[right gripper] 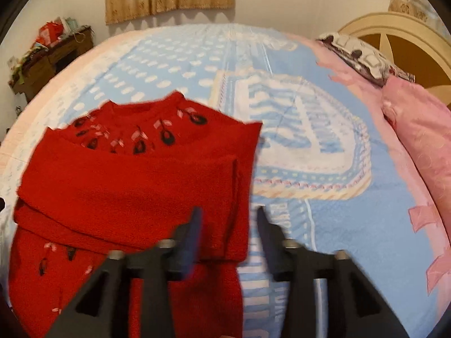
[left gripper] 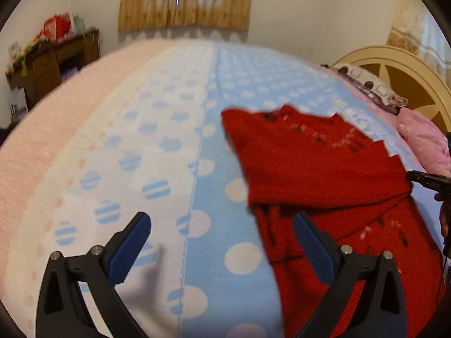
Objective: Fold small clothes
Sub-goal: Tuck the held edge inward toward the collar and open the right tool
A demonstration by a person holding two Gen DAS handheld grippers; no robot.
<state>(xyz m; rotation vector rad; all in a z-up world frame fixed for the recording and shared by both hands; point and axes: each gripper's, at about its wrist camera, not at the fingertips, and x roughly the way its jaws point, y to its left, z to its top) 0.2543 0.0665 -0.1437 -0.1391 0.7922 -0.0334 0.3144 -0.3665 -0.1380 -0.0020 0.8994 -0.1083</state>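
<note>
- On the bed [left gripper: 169, 146], the left gripper [left gripper: 222, 225] hovers with jaws wide apart, gripping nothing.
- Right gripper [right gripper: 229, 217] hangs parted at the sweater's [right gripper: 126, 186] edge.
- Red sweater lies partly folded on the blue blanket.
- Curtains [left gripper: 186, 0] hang behind.

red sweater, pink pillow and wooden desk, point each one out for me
red sweater [right gripper: 126, 186]: right wrist view, on the sleeve folded across its body
pink pillow [right gripper: 420, 129]: right wrist view, on its upper face by the headboard
wooden desk [left gripper: 53, 62]: left wrist view, on its front, far left
</note>
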